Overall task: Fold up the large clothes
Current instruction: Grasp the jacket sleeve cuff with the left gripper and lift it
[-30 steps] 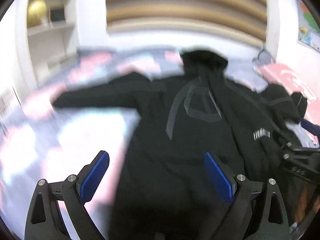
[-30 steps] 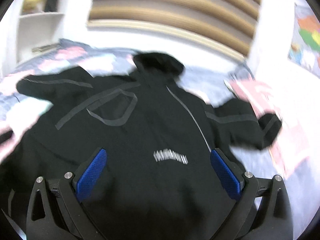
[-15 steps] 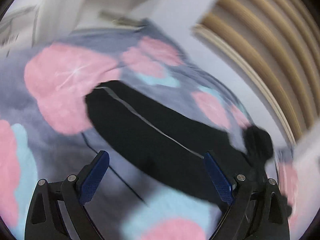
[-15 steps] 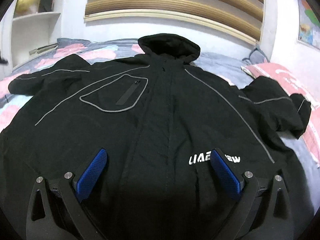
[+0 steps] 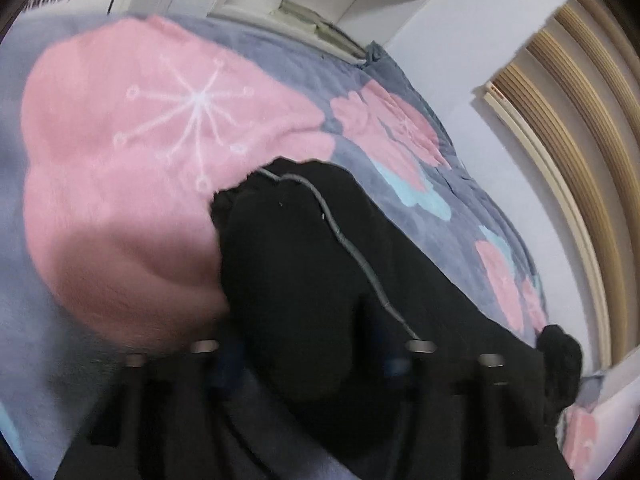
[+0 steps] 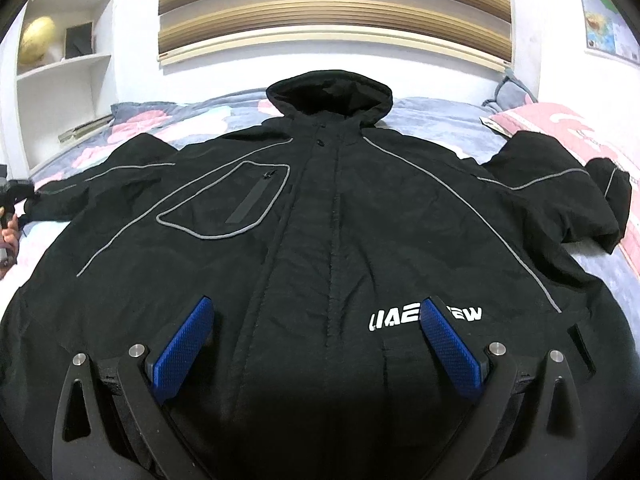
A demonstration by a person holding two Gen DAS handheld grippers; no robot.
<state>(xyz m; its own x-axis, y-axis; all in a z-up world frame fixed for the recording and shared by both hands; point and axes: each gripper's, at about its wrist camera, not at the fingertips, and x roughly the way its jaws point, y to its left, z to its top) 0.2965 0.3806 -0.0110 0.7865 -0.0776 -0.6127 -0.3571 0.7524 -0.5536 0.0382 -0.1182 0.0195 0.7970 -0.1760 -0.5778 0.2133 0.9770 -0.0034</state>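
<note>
A large black hooded jacket [image 6: 320, 240] with grey piping lies front up and spread on the bed, hood at the far end. My right gripper [image 6: 316, 332] is open and empty, low over its lower front. In the left wrist view the jacket's left sleeve [image 5: 320, 264] runs between my left gripper's [image 5: 308, 356] fingers. The cuff end lies just ahead of them. The fingers are blurred and half hidden by the cloth, so their state is unclear. The left gripper also shows at the far left of the right wrist view [image 6: 10, 200], at the sleeve end.
The bed cover [image 5: 132, 128] is grey with pink and light blue flowers. A white shelf unit [image 6: 60, 52] stands at the far left. A slatted wooden headboard [image 6: 332, 12] is on the wall behind. A pink pillow [image 6: 560, 120] lies at the right.
My left gripper has swung left from over the jacket body and come down onto the left sleeve's cuff end. The right gripper has steadied over the jacket's lower front, still open.
</note>
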